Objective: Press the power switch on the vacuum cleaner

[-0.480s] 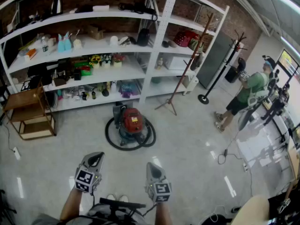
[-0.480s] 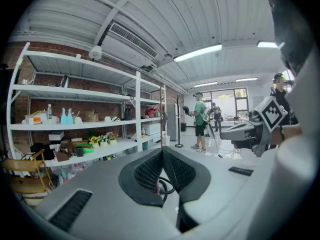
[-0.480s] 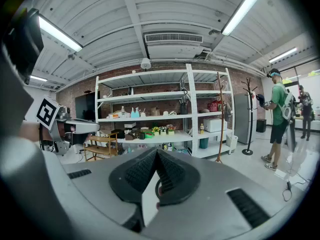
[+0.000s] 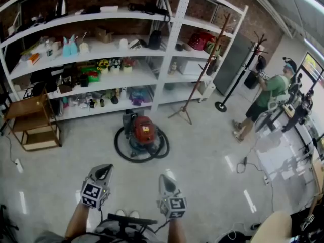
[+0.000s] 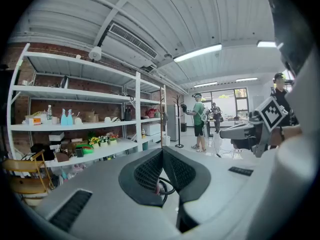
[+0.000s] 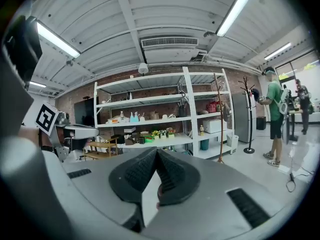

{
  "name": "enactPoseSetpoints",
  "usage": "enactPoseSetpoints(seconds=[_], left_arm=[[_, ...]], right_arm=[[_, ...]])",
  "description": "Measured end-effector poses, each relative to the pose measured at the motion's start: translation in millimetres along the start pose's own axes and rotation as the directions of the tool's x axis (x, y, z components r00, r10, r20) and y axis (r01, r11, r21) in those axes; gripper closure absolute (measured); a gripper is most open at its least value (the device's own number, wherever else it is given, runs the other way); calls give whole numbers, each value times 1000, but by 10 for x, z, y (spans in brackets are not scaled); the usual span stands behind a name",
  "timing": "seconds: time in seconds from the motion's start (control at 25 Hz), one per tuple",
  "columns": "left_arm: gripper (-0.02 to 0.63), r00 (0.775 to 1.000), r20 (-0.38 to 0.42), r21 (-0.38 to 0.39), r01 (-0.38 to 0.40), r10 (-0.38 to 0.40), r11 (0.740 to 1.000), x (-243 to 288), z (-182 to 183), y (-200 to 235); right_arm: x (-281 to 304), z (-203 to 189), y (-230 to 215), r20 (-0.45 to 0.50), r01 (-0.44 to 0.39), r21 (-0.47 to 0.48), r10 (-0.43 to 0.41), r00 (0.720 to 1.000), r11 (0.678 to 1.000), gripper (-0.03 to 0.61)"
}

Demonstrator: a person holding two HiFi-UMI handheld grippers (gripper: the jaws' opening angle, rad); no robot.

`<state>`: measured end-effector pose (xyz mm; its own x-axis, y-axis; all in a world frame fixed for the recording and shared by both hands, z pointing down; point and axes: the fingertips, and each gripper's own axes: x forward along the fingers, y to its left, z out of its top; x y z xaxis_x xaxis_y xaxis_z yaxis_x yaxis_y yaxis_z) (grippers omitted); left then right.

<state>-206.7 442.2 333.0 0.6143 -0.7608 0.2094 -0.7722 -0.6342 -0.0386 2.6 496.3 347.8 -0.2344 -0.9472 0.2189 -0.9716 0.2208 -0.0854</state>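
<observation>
A red and black vacuum cleaner (image 4: 143,134) stands on the floor in front of the shelves, with its black hose (image 4: 122,151) coiled round it. My left gripper (image 4: 104,173) and right gripper (image 4: 165,182) are held near my body, well short of the vacuum. In the left gripper view the left gripper (image 5: 162,150) has its jaws closed together with nothing between them. The right gripper (image 6: 156,152) in its own view is likewise shut and empty. Both point above the floor toward the shelves.
A white shelving unit (image 4: 162,59) full of small items lines the back wall. A wooden stool (image 4: 30,121) stands at left, a coat stand (image 4: 195,87) right of the vacuum. A person in green (image 4: 266,97) stands at right beside cables (image 4: 243,166) on the floor.
The person in green has shifted slightly to the right. My grippers and the vacuum cleaner stay where they were.
</observation>
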Motion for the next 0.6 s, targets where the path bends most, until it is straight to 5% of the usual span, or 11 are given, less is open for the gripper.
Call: enactPoseSetpoints(seconds=[0.6], left_arm=[[606,1000,18,16,9,-9,1000,178,24,-157]], right_arm=[[11,-32,-218,3,-19,-6,19,1000,1000,567]])
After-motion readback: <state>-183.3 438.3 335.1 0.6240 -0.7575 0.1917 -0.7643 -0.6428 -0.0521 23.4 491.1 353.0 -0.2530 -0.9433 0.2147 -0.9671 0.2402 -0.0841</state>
